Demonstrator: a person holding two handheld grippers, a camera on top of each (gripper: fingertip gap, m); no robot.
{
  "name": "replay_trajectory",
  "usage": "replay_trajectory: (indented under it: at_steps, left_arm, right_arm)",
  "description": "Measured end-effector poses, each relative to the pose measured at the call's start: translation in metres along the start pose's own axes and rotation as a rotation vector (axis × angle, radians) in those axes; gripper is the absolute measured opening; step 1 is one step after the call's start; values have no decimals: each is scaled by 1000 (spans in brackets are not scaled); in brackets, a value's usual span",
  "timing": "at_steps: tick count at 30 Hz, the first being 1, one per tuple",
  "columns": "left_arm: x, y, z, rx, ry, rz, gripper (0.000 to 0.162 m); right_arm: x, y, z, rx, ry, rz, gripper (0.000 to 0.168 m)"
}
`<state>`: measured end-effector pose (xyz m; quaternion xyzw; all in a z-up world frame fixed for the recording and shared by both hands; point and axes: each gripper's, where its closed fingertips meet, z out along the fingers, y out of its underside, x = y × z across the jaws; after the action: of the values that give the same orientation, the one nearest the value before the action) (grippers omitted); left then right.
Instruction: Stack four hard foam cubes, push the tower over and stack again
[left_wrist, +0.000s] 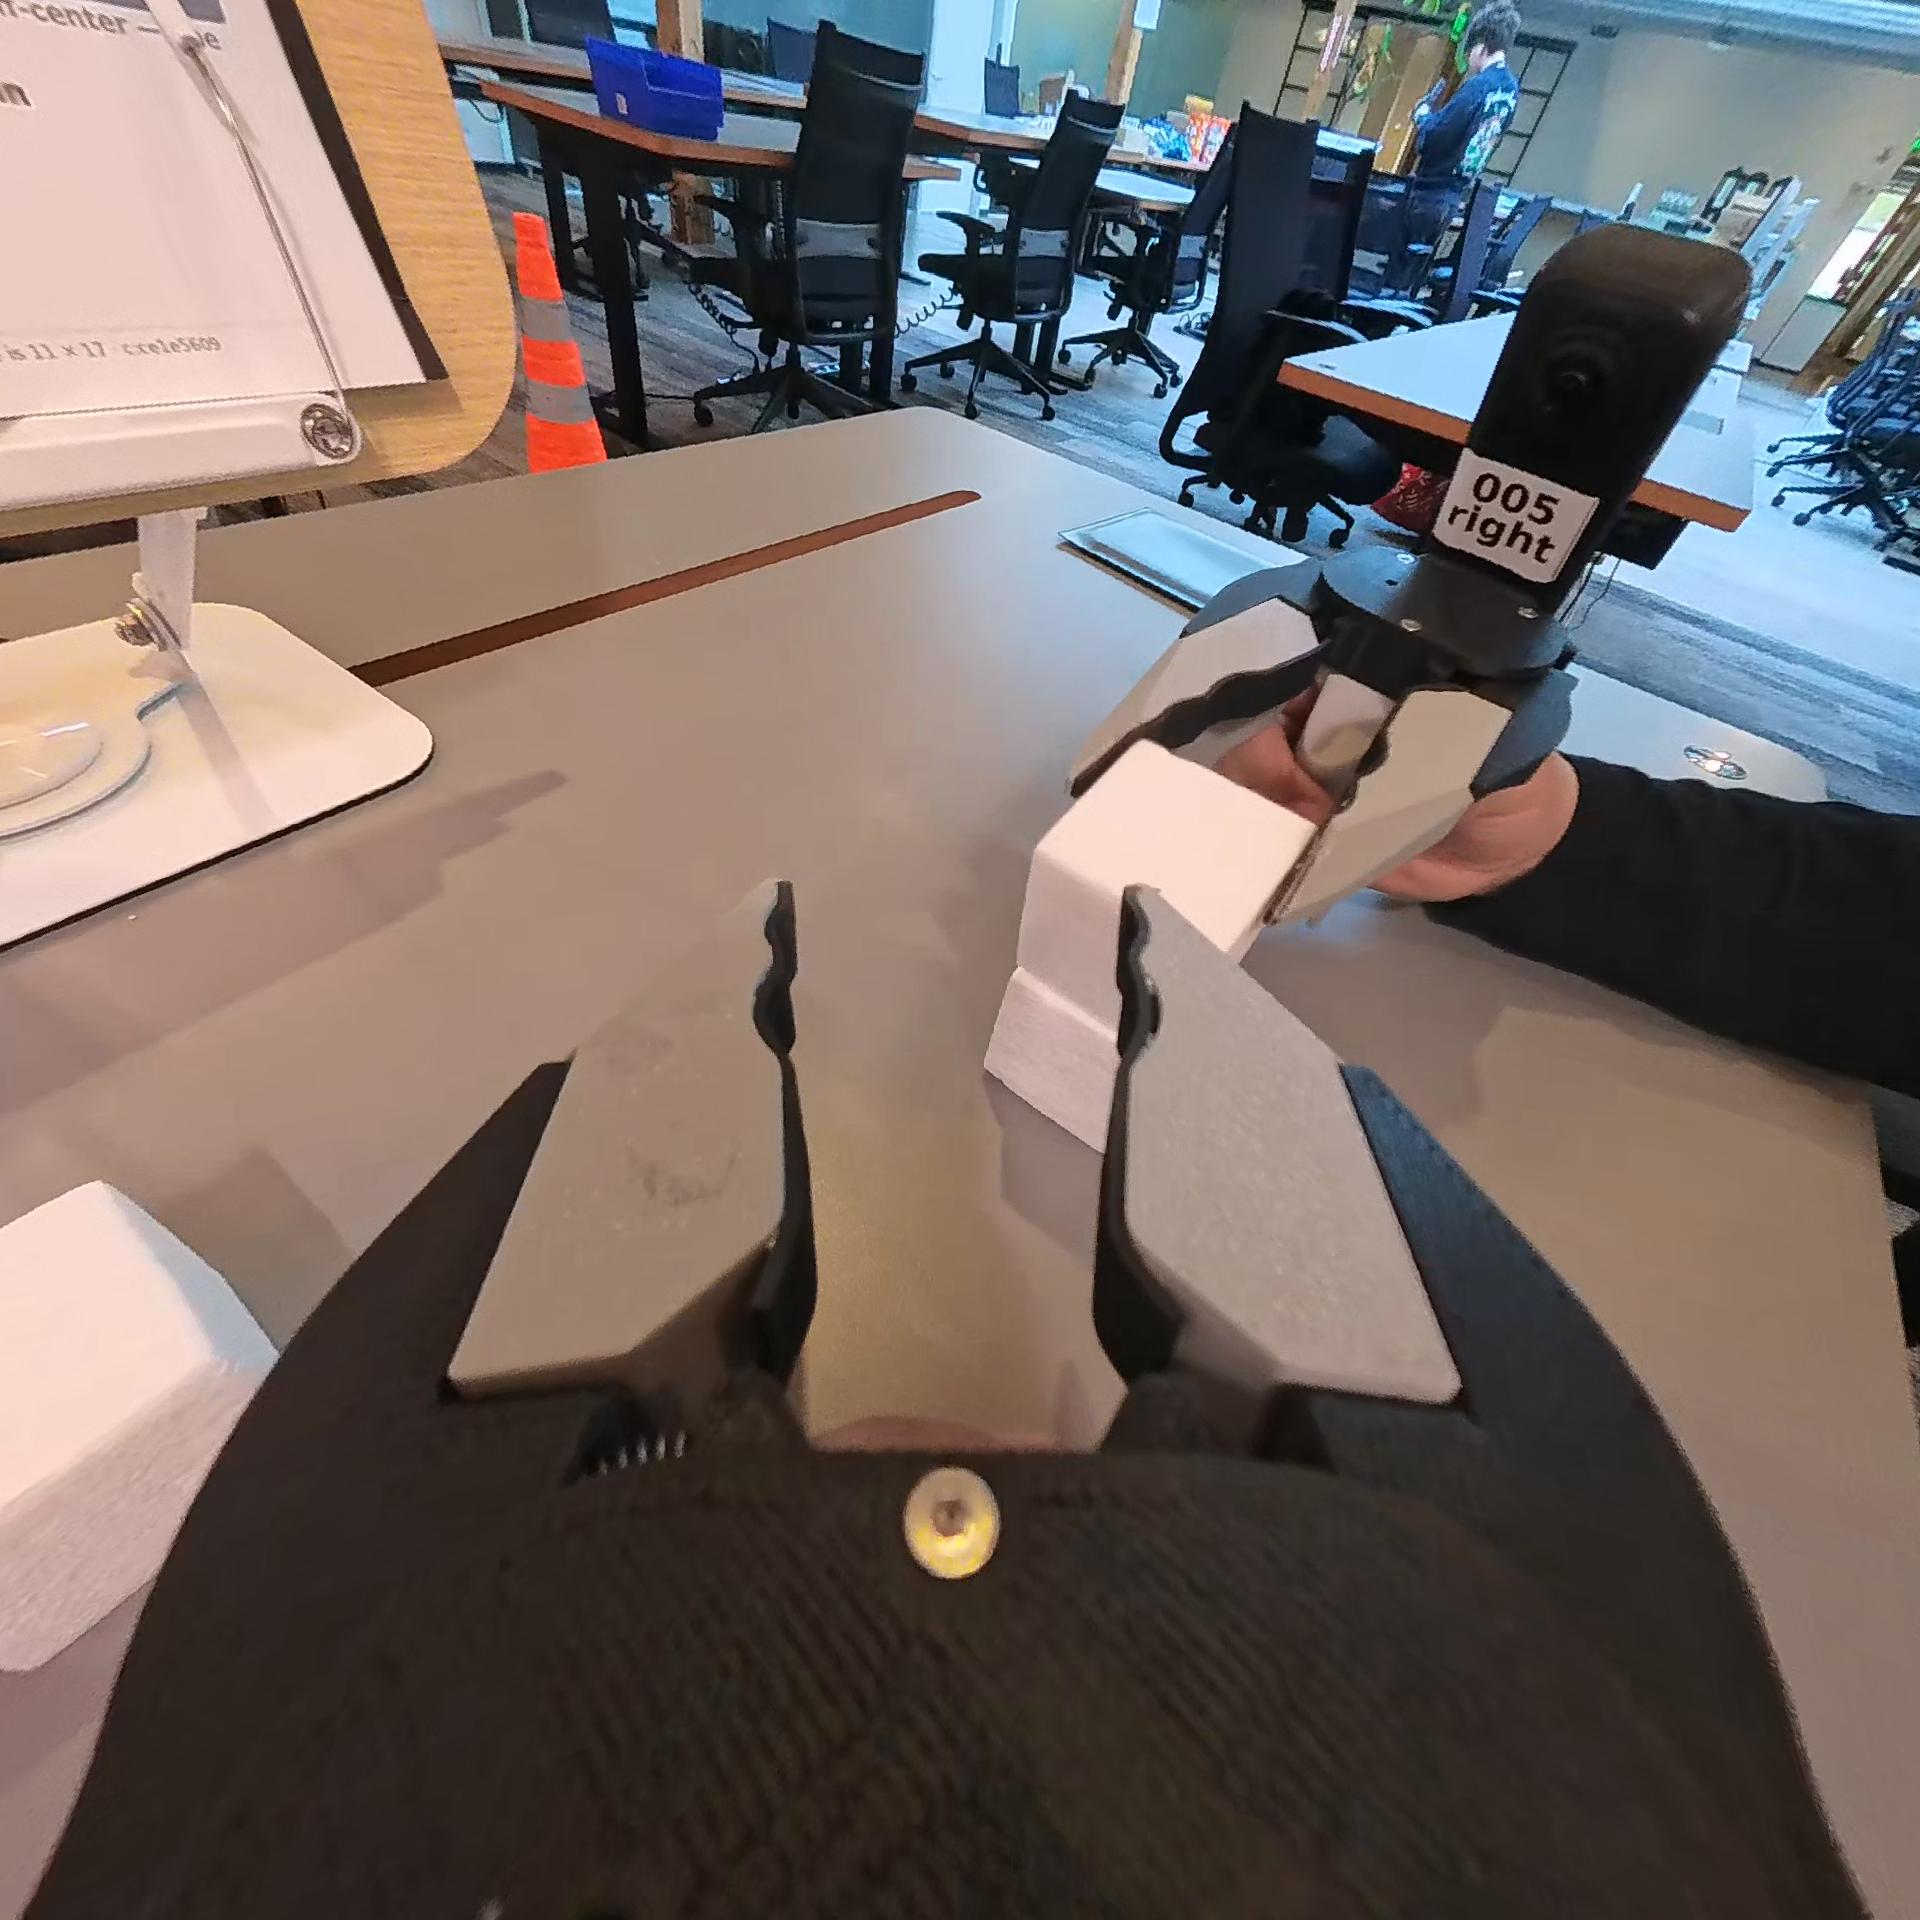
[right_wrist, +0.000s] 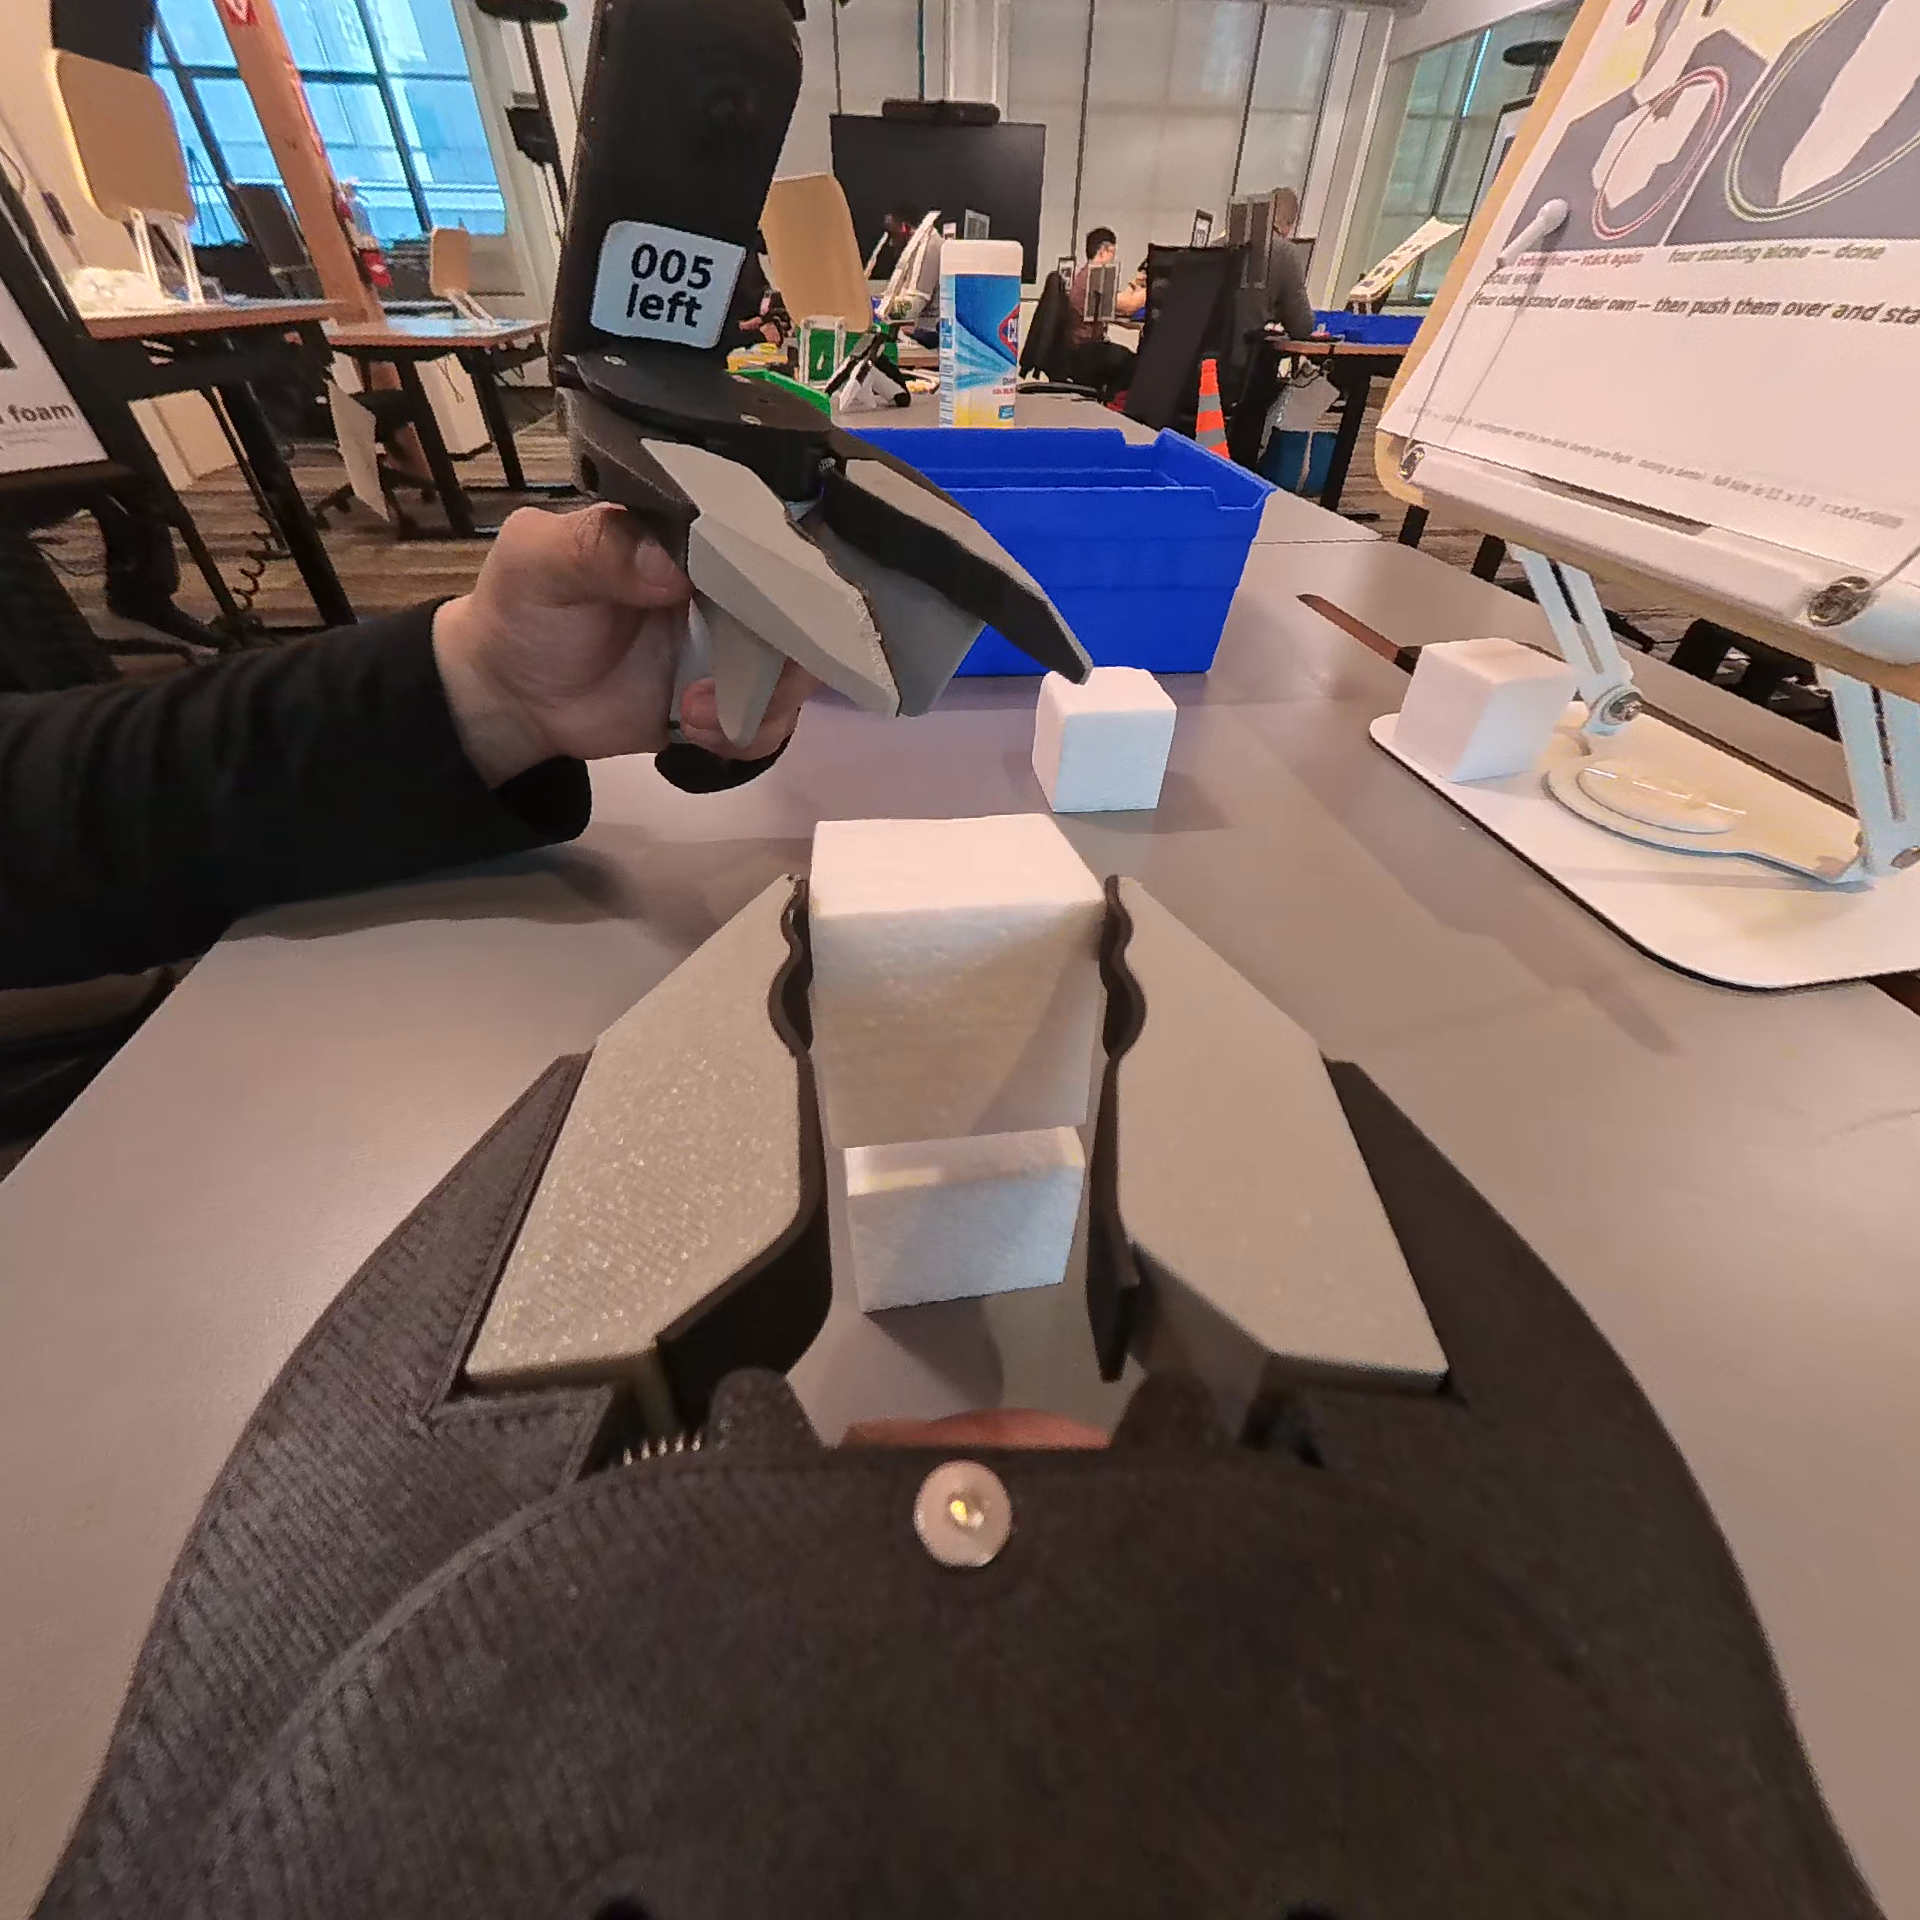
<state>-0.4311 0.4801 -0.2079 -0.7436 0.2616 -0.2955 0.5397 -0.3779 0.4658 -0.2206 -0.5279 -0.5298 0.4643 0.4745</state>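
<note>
Though half-hidden, lower cube (right_wrist: 961, 1231) under gripper (right_wrist: 954, 940).

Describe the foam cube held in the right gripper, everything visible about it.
The held cube is white, with a fine grainy foam surface and crisp edges, undamaged. The right gripper has its jaws shut on two opposite sides. It sits roughly level directly over a second cube on the grey table; whether they touch is unclear.
</note>
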Motion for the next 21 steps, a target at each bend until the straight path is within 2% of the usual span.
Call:
replay_trajectory:
  at_steps: [21]
  left_arm:
    - [0,-1,-1,6,4,-7,61]
  right_arm:
    - [2,9,-4,-27,-31,43,53]
